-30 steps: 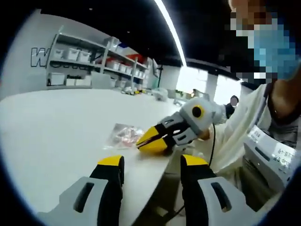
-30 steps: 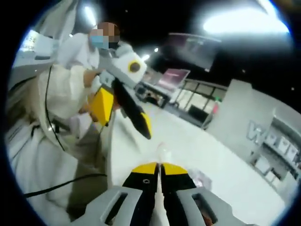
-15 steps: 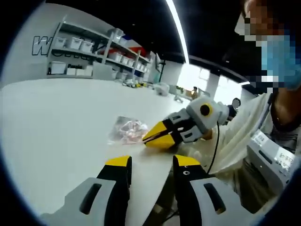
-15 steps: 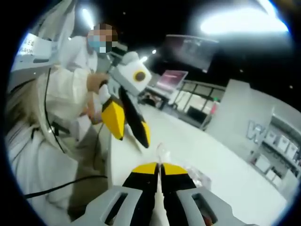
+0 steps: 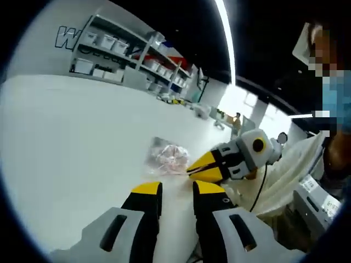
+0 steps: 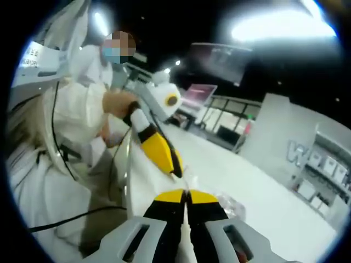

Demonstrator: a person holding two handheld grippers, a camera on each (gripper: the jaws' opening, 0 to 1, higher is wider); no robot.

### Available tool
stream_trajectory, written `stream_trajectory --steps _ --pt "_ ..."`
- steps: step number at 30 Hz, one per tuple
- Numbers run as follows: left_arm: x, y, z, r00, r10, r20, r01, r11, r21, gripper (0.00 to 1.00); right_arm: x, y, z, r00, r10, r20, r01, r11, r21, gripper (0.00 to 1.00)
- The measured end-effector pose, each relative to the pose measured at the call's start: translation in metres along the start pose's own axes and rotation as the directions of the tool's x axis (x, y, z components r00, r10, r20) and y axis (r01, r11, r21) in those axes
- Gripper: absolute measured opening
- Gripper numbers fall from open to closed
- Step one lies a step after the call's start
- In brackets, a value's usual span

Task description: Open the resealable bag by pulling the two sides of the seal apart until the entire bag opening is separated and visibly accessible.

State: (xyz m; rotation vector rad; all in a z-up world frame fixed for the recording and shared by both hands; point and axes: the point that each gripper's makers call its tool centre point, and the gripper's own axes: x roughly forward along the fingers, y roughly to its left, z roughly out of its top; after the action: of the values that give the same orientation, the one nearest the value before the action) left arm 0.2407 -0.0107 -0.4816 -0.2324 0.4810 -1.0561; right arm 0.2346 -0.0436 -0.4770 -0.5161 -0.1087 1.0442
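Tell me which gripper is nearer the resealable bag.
Right. The right gripper is shut on the near edge of the resealable bag. The left gripper hangs just short of that edge, jaws slightly apart, not touching.

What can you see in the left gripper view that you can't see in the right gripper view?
The left gripper view alone gives a clear look at the whole resealable bag lying on the white table, with pinkish contents, and the storage shelves close up. The right gripper view alone shows the right tongs shut on the bag's clear edge, and the left tongs coming in from the side. Both share the table, the bag, the person in white and both yellow-tipped tongs.
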Motion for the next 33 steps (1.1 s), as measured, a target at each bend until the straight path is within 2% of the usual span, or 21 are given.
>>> stream_trajectory --steps 5,10,12,14,17,23,28,30,33 --pt "0.002 -0.001 0.000 1.000 -0.006 -0.001 0.006 1.000 -0.028 0.20 0.000 0.000 0.000 1.000 -0.001 0.003 0.001 1.000 0.003 0.00" --pt "0.001 -0.001 0.001 1.000 -0.017 0.010 0.018 0.994 -0.109 0.19 0.000 0.001 0.000 1.000 -0.001 0.006 0.001 1.000 0.005 0.00" --pt "0.000 0.000 0.002 1.000 -0.015 0.017 0.018 0.987 -0.163 0.19 0.000 0.001 0.000 1.000 -0.001 0.007 0.001 1.000 0.006 0.00" --pt "-0.001 0.003 0.001 1.000 -0.003 0.016 0.007 0.971 -0.240 0.16 -0.001 0.001 0.000 1.000 -0.002 0.009 0.002 1.000 0.006 0.00" --pt "-0.002 0.010 0.000 1.000 0.015 0.026 -0.008 0.962 -0.274 0.15 -0.001 0.001 0.000 1.000 -0.003 0.009 0.003 1.000 0.007 0.00" --pt "-0.005 0.006 0.005 0.998 -0.008 0.057 0.025 0.952 -0.306 0.13 -0.001 0.001 0.001 1.000 -0.002 0.014 0.002 1.000 0.005 0.00" --pt "-0.005 0.007 0.001 0.999 -0.006 0.049 0.020 0.955 -0.297 0.13 -0.003 0.001 0.003 1.000 0.000 0.024 0.000 1.000 0.005 0.02" --pt "-0.006 0.010 0.003 0.998 0.014 0.058 0.004 0.953 -0.302 0.13 -0.005 0.003 0.005 1.000 0.008 0.025 -0.008 1.000 0.009 0.03" --pt "-0.008 0.013 0.007 0.996 0.030 0.080 0.000 0.934 -0.357 0.10 -0.009 0.005 0.008 0.999 0.015 0.028 -0.015 1.000 0.013 0.04"
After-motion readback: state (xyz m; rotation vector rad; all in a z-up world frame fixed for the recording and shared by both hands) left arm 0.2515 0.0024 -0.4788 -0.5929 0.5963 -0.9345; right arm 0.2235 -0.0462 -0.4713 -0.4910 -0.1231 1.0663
